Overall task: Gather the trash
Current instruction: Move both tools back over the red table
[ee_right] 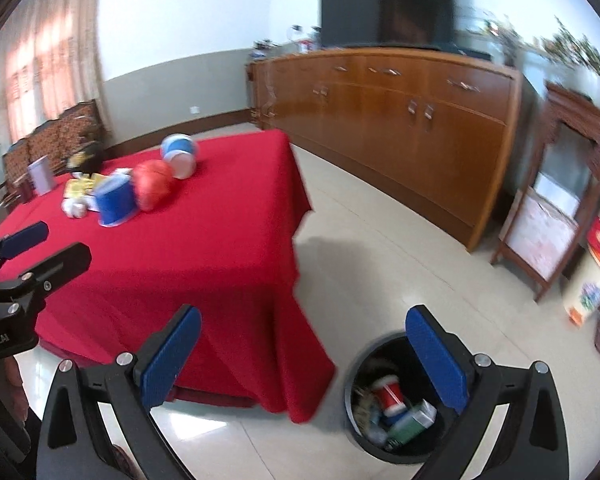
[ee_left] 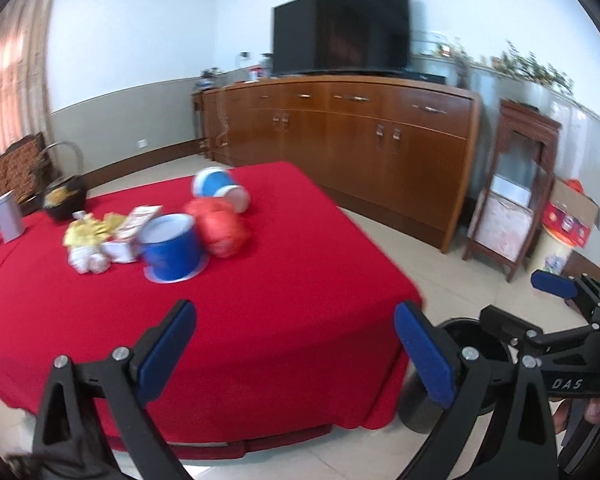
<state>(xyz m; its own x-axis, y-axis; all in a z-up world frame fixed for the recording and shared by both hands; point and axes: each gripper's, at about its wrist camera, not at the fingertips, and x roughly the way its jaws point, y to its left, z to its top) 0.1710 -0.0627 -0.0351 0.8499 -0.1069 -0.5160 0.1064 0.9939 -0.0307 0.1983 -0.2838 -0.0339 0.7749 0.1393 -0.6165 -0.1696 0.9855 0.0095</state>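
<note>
Both hand-held grippers, left (ee_left: 296,354) and right (ee_right: 304,360), wide apart, empty; blurred cups (ee_left: 172,248) beyond on red table (ee_left: 260,300).

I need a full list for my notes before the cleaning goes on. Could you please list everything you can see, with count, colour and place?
table: 1, red cloth, centre
blue cups: 2, blue and white, on table, one upright, one on its side
red bag: 1, red, between the cups
wrappers: a small pile, yellow and white, left of the upright cup
basket: 1, dark, far left of table
tin: 1, grey, left table edge
bin: 1, black, on floor right of table, trash inside
TV: 1, black, on sideboard
sideboard: 1, brown, by back wall
stand: 1, dark wood, right of sideboard
left gripper: open, empty
right gripper: open, empty, near bin
</note>
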